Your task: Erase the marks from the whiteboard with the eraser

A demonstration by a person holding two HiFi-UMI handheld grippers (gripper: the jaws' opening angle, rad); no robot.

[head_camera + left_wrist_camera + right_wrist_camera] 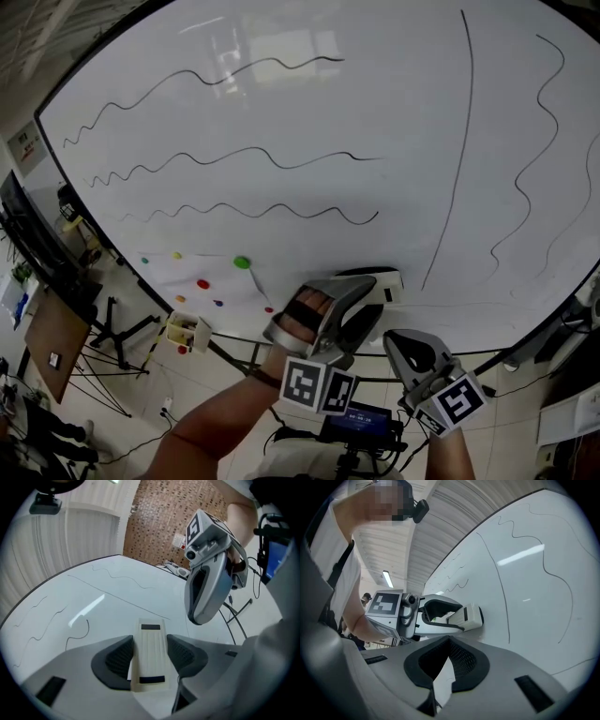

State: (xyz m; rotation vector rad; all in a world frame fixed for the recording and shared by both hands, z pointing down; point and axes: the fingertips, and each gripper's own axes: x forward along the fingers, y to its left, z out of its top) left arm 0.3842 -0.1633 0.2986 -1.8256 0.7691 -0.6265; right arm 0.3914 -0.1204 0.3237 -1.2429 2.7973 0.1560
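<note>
White whiteboard [403, 112] w/ black wavy marks [234, 152], cream eraser [150, 656].

no readable text, labels, brands, numbers or signs in any view

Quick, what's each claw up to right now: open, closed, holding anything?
Left claw: closed on the eraser.
Right claw: closed, holding nothing.

Large white whiteboard [281, 112]: smooth, glossy, reflective. Cream rectangular plastic eraser [150, 663]: ribbed, matt. Grey plastic left gripper [150, 638]: smooth, matt; black pads [117, 660]: dimpled.
</note>
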